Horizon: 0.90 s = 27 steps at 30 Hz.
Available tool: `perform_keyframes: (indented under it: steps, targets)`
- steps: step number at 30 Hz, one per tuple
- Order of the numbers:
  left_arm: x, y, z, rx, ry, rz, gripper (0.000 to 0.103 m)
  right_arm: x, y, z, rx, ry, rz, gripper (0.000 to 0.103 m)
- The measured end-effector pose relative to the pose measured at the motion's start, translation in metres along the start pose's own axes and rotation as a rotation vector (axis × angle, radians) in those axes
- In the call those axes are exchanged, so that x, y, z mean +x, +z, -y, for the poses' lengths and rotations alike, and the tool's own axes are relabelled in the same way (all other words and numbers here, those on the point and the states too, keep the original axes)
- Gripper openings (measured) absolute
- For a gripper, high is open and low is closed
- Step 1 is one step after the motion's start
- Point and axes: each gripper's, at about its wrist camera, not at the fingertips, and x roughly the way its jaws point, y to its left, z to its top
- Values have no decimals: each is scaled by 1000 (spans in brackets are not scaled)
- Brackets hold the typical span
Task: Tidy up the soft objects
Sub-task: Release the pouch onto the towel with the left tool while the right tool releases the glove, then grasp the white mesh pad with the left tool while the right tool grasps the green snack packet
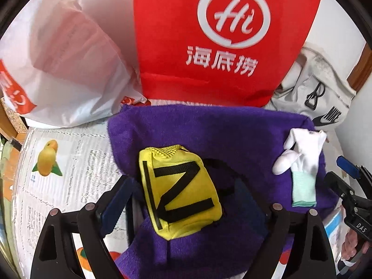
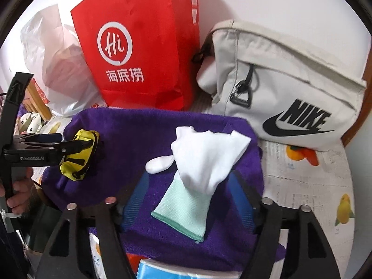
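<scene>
1. The worktop [image 2: 309, 186] is covered by a printed sheet with fruit pictures and text.
2. A red bag [image 1: 209, 39] with a white "Hi" logo stands upright at the back, behind the towel. A white plastic bag [image 1: 62, 69] slumps to its left, touching it.
3. A pale Nike bag [image 2: 290, 88] lies to the right of the red bag, at the towel's far right corner.
4. The purple towel [image 2: 144, 130] is spread on the worktop in front of the bags – both soft things are over it.
5. The left claw [image 1: 183, 200] grips the yellow pouch [image 1: 179, 190]. In the right wrist view its fingers pinch the crumpled pouch from the left side, over the towel's left part; whether the pouch is just off the cloth or resting on it I cannot tell.
6. The right claw [image 2: 188, 200] is wide apart and holds nothing. Its blue pads [image 2: 136, 200] stand on either side of the glove's cuff, clear of it.
7. The white glove [image 2: 204, 160] lies flat on the towel's right half, well apart from the pouch – its mint cuff points toward the right claw, its thumb sticks out left, and its fingers are folded over at the far end.
8. The left hand [image 2: 18, 193] wraps the handle below the left claw.
</scene>
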Motion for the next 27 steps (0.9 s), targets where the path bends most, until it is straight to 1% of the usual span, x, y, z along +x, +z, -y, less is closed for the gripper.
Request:
perform_keyframes:
  steps: [3,7,11,14,16,18,20,23,27]
  targets:
    - [-22,-4,-8,-23,-2,49,90,-13,4,-3,32,-38,13,83]
    - [-54,-15,-20,-49,-10,98,89,-36,2,-11,44,-75,37,83]
    - [-82,-29,-30,-63,-1,120,89,-69,-12,-20,16,-56,107,83]
    - [-102,-46,-33,-46,37,130,89,-90,-26,-30,13,-59,119,83]
    - [-113,-61,-37,-48,54,123,89,-102,-39,-35,17,-29,106,83]
    - [-122,-78,-42,-47,41,114,89,-113,-54,-41,20,2,75,83]
    - [-131,-96,-44,-40,36,109,89,-124,-71,-47,20,40,80,83]
    - [-138,-130,-49,-31,18,90,89,-140,-96,-56,23,45,86,83]
    - [-136,-170,-54,-20,-2,60,89,-154,-125,-66,26,21,80,83]
